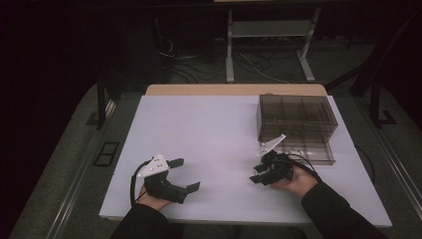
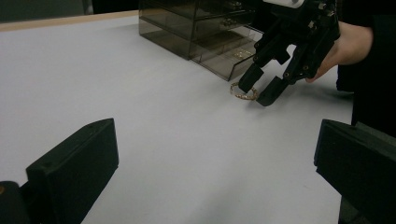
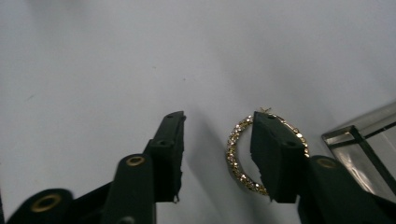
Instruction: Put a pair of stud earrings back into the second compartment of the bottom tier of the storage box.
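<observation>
Down low on the white worktop (image 1: 209, 139): right gripper (image 3: 217, 154), jaws parted, one jaw over a gold beaded hoop (image 3: 232, 151) lying flat beside the smoky drawer box (image 1: 296, 124), nothing clamped. Left gripper (image 1: 186, 175) resting wide open and empty, well apart.

One jaw of the right tongs (image 3: 217, 154) covers part of the gold hoop (image 3: 236, 158), hiding its far side. Beside them the smoky drawer box (image 3: 364, 149) is cut off by the frame edge, and whatever lies in its open drawer is too small to tell.
</observation>
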### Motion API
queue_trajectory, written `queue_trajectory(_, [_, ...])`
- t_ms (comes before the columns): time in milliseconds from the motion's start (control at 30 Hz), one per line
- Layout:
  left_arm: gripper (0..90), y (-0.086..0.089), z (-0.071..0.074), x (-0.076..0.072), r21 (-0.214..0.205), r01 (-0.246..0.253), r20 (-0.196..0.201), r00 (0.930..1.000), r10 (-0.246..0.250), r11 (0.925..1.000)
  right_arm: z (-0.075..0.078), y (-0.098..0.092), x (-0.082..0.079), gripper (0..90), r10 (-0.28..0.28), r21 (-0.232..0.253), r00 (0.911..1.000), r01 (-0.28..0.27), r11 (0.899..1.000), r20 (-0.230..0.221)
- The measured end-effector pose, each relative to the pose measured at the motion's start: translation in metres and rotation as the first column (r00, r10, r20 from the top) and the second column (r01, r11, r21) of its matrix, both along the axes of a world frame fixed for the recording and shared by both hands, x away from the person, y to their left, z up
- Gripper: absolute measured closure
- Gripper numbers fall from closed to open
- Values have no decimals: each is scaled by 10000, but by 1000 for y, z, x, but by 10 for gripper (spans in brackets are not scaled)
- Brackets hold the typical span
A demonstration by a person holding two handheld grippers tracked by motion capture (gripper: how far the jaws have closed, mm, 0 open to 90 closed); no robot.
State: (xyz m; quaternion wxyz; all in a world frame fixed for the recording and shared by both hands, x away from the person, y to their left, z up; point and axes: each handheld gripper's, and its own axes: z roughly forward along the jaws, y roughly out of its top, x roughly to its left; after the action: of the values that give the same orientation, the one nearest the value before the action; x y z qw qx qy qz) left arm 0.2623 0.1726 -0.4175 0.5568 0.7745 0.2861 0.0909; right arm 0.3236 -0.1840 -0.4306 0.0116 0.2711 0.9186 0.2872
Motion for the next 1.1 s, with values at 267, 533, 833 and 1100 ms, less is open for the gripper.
queue_trajectory(267, [0, 0, 0, 0, -12, -4, 4, 10000, 4, 10000, -2, 1, -1, 707, -337, -332, 9992, 344, 9989, 225])
queue_trajectory(533, [0, 0, 0, 0, -6, 3, 5, 10000, -3, 10000, -2, 0, -2, 838, -233, -489, 9991, 251, 9985, 368])
queue_trajectory(833, [0, 0, 0, 0, 16, 0, 15, 10000, 0, 10000, -1, 1, -3, 852, -96, -627, 9994, 116, 9980, 320])
queue_trajectory(1100, [0, 0, 0, 0, 0, 1, 1, 10000, -1, 10000, 4, -2, -3, 853, -126, -157, 9999, 124, 9998, -85])
